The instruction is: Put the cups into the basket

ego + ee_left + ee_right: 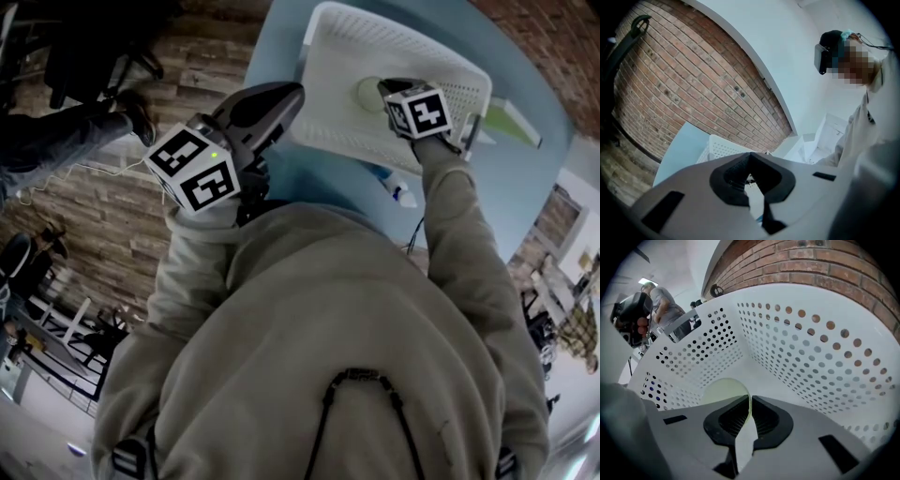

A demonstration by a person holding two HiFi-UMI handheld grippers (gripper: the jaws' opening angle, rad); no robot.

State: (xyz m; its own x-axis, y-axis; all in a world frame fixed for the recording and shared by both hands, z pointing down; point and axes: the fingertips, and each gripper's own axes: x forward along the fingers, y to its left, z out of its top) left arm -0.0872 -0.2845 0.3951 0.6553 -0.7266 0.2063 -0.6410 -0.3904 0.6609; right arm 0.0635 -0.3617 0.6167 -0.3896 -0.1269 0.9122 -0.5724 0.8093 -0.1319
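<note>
The right gripper's (750, 403) fingers pinched the thin wall of a pale green round plastic cup (719, 390), down inside the white perforated plastic basket (811, 357). The left gripper's (749, 163) fingers were pressed together, empty, just outside the basket. Beneath the basket lay a pale blue tabletop (525, 178), and beyond it a red brick wall (684, 84).

One basket (342, 52) — one pale-green cup (367, 95)
</note>
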